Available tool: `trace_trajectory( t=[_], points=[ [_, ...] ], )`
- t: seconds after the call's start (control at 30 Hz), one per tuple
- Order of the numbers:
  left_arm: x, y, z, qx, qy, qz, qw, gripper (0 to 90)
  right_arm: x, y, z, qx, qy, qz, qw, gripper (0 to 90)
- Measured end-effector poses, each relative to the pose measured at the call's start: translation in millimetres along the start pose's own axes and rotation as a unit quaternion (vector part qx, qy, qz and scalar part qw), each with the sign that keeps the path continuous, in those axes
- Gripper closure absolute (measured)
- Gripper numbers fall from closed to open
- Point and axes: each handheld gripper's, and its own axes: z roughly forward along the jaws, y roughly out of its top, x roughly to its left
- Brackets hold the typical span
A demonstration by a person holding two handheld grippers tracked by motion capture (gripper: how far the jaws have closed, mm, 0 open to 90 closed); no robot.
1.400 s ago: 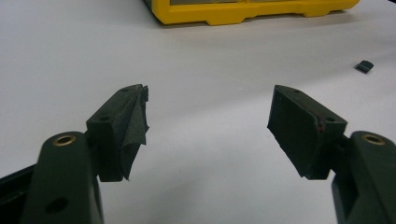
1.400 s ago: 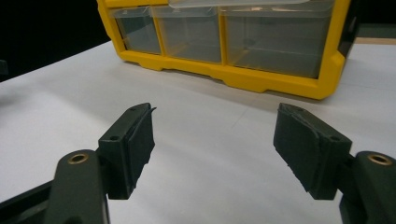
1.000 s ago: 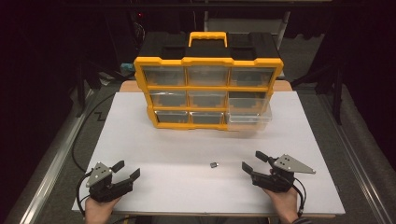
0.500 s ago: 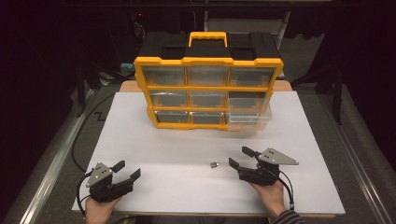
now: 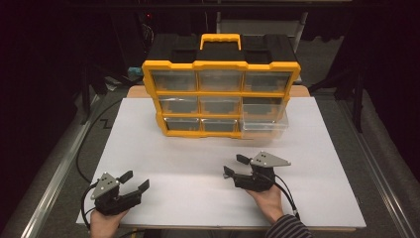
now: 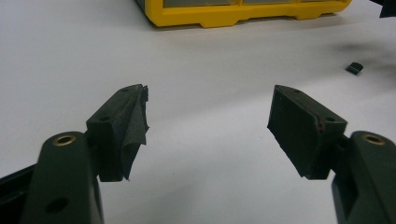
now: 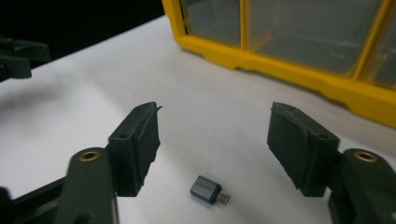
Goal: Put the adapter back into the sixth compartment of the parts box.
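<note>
Here, the adapter is small, grey, metal-tipped.

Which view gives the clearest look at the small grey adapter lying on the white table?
The right gripper view: the adapter lies close, between the open jaws, plug end visible. In the left gripper view it is a small dark speck far off. In the high view I cannot make it out.

Adapter lies on table before organiser

bare table ahead, drawer organizer blocking — rear
</note>
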Motion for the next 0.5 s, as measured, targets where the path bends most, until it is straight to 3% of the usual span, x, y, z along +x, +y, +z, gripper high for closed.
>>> trace_trajectory(
  t=[0.03,0.07,0.1,0.17,0.23,0.3,0.33,0.37,0.4,0.5],
  points=[
    [-0.1,0.0,-0.1,0.000,0.000,0.000,1.0000,29.0,0.1,2.1,2.7,0.023,0.006,0.005,0.9997,38.9],
    [-0.1,0.0,-0.1,0.000,0.000,0.000,1.0000,29.0,0.1,2.1,2.7,0.023,0.006,0.005,0.9997,38.9],
    [-0.2,0.0,-0.1,0.000,-0.001,0.001,1.0000,29.0,-0.7,4.5,4.9,0.048,0.010,0.000,0.9988,40.5],
    [-0.2,0.1,0.0,0.000,-0.001,0.001,1.0000,29.0,-0.7,5.5,5.5,0.058,0.010,-0.002,0.9983,41.4],
    [-0.2,0.2,0.1,0.000,-0.002,0.001,1.0000,29.0,-0.4,11.3,7.3,0.099,0.009,-0.012,0.9949,44.6],
    [-0.5,0.3,0.3,0.000,-0.002,0.002,1.0000,29.0,-0.3,12.6,7.8,0.109,0.010,-0.012,0.9939,45.1],
    [-0.6,0.3,0.4,0.000,-0.002,0.002,1.0000,29.0,-0.6,14.8,9.2,0.125,0.010,-0.017,0.9920,45.9],
    [-0.7,0.4,0.3,0.000,-0.002,0.003,1.0000,28.9,0.0,18.5,12.1,0.155,0.006,-0.023,0.9876,47.3],
    [-0.7,0.4,0.3,0.000,-0.002,0.003,1.0000,28.8,0.0,18.5,12.1,0.155,0.006,-0.023,0.9876,47.3],
    [-0.3,0.4,0.1,-0.001,0.000,0.002,1.0000,28.8,1.8,24.4,16.1,0.189,0.001,-0.034,0.9813,48.6]
  ],
)
